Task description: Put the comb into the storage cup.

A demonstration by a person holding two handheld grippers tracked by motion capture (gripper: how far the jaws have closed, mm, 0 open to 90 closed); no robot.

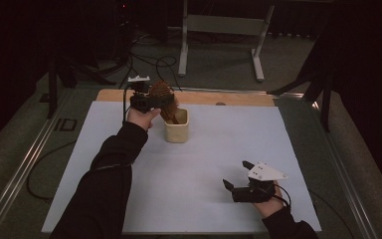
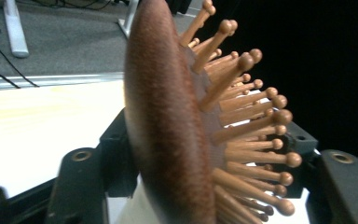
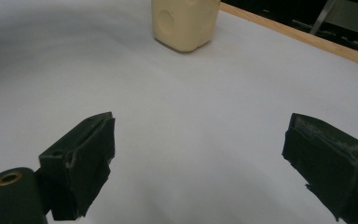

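step: drop brush in cup | hairbrush (image 1: pixel 163 98) handle-down in cream cup (image 1: pixel 177 126), far-left of surface (image 1: pixel 219 164) | left gripper (image 1: pixel 151 102) jaws loosened around brush head | right gripper (image 1: pixel 235 175) open, empty | tip: back straight off, don't snag bristles, cup may tip

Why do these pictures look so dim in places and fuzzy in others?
High view: the room is dark, only the white sheet catches light. Left gripper view: the wooden hairbrush sits so close that its back looks soft, and the table behind is washed out. Right gripper view: the cream cup is slightly blurred, with soft shadows on the sheet.
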